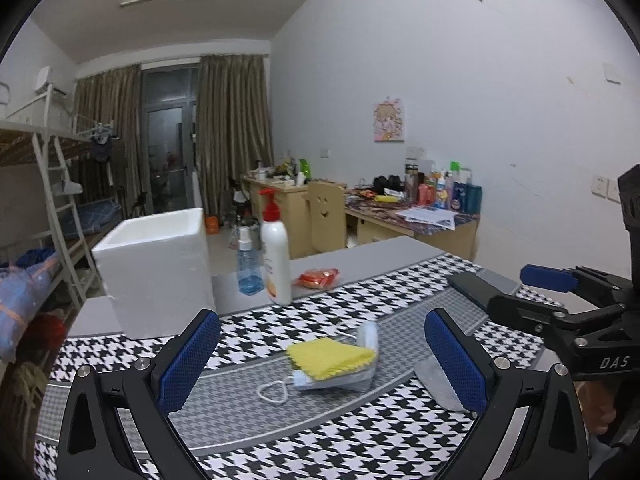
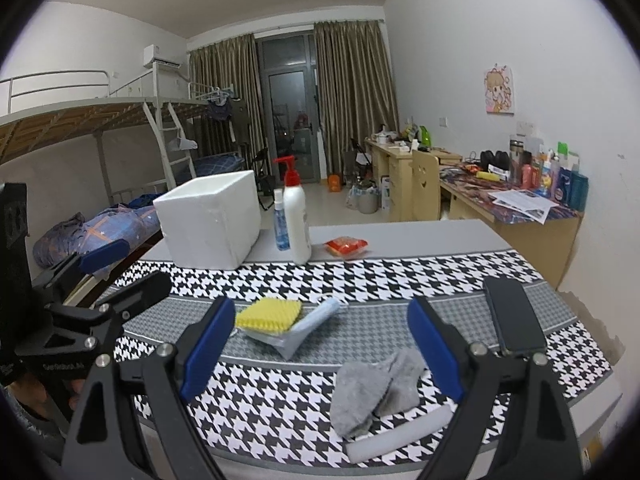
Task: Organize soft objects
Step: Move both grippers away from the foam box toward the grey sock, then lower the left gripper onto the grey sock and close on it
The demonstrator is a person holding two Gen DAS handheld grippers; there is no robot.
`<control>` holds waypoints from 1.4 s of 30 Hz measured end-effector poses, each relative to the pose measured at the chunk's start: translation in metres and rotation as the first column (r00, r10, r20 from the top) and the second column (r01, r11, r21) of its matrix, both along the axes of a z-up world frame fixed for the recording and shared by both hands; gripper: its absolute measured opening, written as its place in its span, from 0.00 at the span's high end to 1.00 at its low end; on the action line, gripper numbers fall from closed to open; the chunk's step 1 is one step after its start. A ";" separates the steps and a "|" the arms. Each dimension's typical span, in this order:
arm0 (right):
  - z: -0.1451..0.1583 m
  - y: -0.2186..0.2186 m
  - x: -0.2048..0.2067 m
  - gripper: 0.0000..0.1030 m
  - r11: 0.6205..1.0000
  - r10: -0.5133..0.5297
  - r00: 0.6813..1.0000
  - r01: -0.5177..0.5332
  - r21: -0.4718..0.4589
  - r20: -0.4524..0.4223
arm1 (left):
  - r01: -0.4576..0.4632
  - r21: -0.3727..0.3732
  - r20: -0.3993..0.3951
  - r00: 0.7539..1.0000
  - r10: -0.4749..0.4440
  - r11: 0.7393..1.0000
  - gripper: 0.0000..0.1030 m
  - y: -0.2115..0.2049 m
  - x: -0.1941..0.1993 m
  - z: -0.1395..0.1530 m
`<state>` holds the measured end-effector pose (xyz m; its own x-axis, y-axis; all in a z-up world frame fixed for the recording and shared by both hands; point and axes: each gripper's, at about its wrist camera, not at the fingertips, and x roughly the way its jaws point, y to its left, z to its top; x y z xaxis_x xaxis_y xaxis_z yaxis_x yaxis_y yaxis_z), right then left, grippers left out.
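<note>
We hold both tools above the houndstooth mat [image 2: 400,276] with nothing gripped. The left gripper [image 1: 320,360] stands spread wide, its blue pads released; the right gripper [image 2: 320,346] is likewise released and empty.

**Location of the work items.** In the left wrist view, the yellow sponge [image 1: 330,356] lies between the left gripper's fingers, at 12 o'clock from them, resting on a folded face mask [image 1: 340,376] whose ear loop [image 1: 274,392] trails toward 8 o'clock. In the right wrist view, the grey cloth [image 2: 372,388] lies at 5 o'clock from the sponge, between the right gripper's fingers, and touches a white foam bar [image 2: 400,432] at the mat's near edge. The foam box [image 2: 208,220], open at the top, stands at 11 o'clock, the likely receptacle.

**Handling.**
- Sponge: we judge it light and compressible, with a ridged top. Pinch across its edges; expect it to squash.
- Mask: thin, limp, pleated fabric. Grip the folded body, not the loop.
- Cloth: fuzzy, crumpled, shapeless. Pinch a raised fold.
- Foam bar: light, smooth and dentable. Close gently.

**Caution.** Lifting the sponge may drag the mask. A phone [image 2: 516,320] lies at 2 o'clock from the cloth; keep clear.
</note>
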<state>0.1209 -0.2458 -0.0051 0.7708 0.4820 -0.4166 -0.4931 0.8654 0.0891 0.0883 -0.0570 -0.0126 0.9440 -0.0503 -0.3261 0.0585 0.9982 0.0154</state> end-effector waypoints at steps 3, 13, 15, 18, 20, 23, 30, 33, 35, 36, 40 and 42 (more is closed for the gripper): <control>-0.004 -0.005 0.000 0.12 1.000 -0.011 1.000 0.011 0.000 -0.005 | 0.013 -0.002 -0.016 1.000 -0.013 1.000 0.01 -0.005 0.004 -0.003; -0.012 -0.018 -0.006 0.12 0.999 -0.043 0.999 0.043 -0.004 -0.027 | 0.044 -0.007 -0.051 0.998 -0.044 0.999 0.01 -0.015 0.010 -0.010; -0.014 -0.021 -0.006 0.12 0.999 -0.050 0.998 0.049 -0.001 -0.031 | 0.052 -0.007 -0.059 0.997 -0.053 0.999 0.01 -0.019 0.012 -0.012; -0.019 -0.022 -0.006 0.12 0.997 -0.072 0.997 0.071 -0.022 -0.027 | 0.065 -0.004 -0.071 0.995 -0.065 0.998 0.01 -0.025 0.017 -0.016; -0.023 -0.025 -0.005 0.12 0.997 -0.073 0.997 0.073 -0.020 -0.039 | 0.072 -0.003 -0.081 0.994 -0.072 0.997 0.01 -0.028 0.020 -0.019; -0.029 -0.030 -0.002 0.12 0.996 -0.085 0.995 0.084 -0.017 -0.055 | 0.081 -0.001 -0.094 0.992 -0.081 0.997 0.01 -0.033 0.024 -0.023; -0.039 -0.042 -0.001 0.12 0.994 -0.112 0.990 0.111 -0.013 -0.087 | 0.108 0.000 -0.126 0.986 -0.107 0.994 0.01 -0.046 0.035 -0.033; -0.043 -0.046 0.000 0.12 0.992 -0.125 0.987 0.123 -0.019 -0.098 | 0.117 -0.001 -0.140 0.983 -0.116 0.993 0.01 -0.051 0.040 -0.036; -0.046 -0.048 0.001 0.12 0.991 -0.135 0.986 0.133 -0.025 -0.101 | 0.125 0.003 -0.146 0.982 -0.123 0.992 0.01 -0.054 0.042 -0.038; -0.047 -0.049 0.001 0.12 0.990 -0.138 0.985 0.136 -0.025 -0.104 | 0.127 0.005 -0.149 0.981 -0.125 0.992 0.01 -0.055 0.044 -0.039; -0.049 -0.056 0.002 0.12 0.988 -0.157 0.981 0.157 -0.015 -0.114 | 0.135 0.007 -0.160 0.978 -0.132 0.991 0.01 -0.059 0.047 -0.044; -0.052 -0.058 0.004 0.12 0.987 -0.161 0.979 0.160 -0.013 -0.123 | 0.139 0.006 -0.170 0.976 -0.136 0.990 0.01 -0.062 0.050 -0.046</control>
<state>0.1244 -0.3041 -0.0568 0.7809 0.3549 -0.5141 -0.3333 0.9327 0.1376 0.1383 -0.1187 -0.0588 0.8598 -0.1688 -0.4819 0.1987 0.9800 0.0113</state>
